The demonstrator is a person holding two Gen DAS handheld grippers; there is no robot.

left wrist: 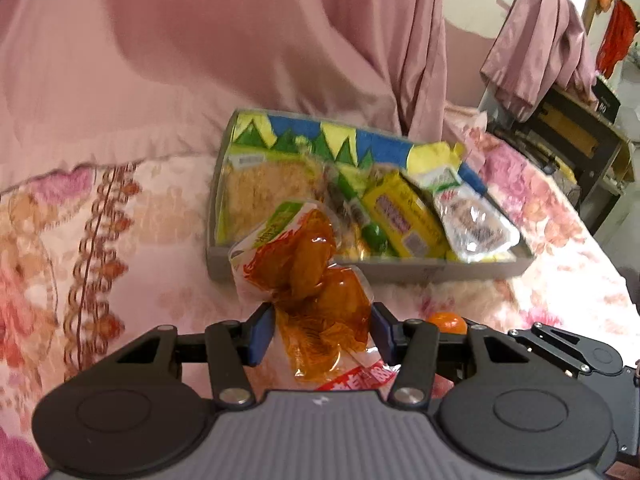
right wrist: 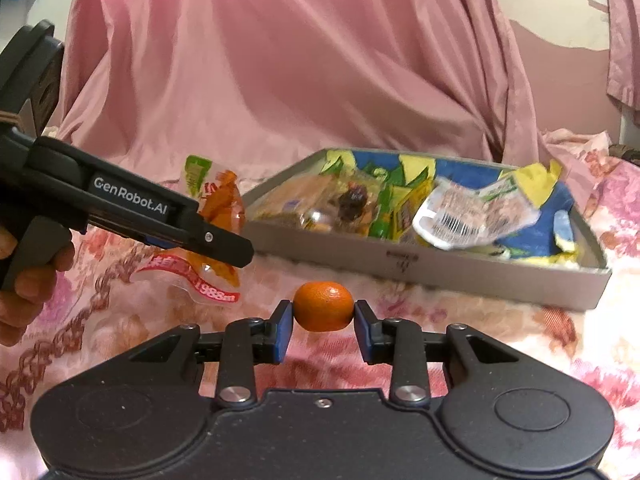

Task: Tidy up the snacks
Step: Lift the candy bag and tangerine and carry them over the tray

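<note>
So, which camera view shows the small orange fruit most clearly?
The right wrist view. There the orange fruit sits whole and unblocked, pinched between the pads of the right gripper. The left wrist view shows only the top of the fruit, low at the right, behind the left gripper's own linkage.

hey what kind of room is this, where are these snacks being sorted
Most likely a bedroom at home: the grey snack tray sits on a floral bedspread, with pink satin bedding heaped behind it and clothes hanging in the background.
</note>
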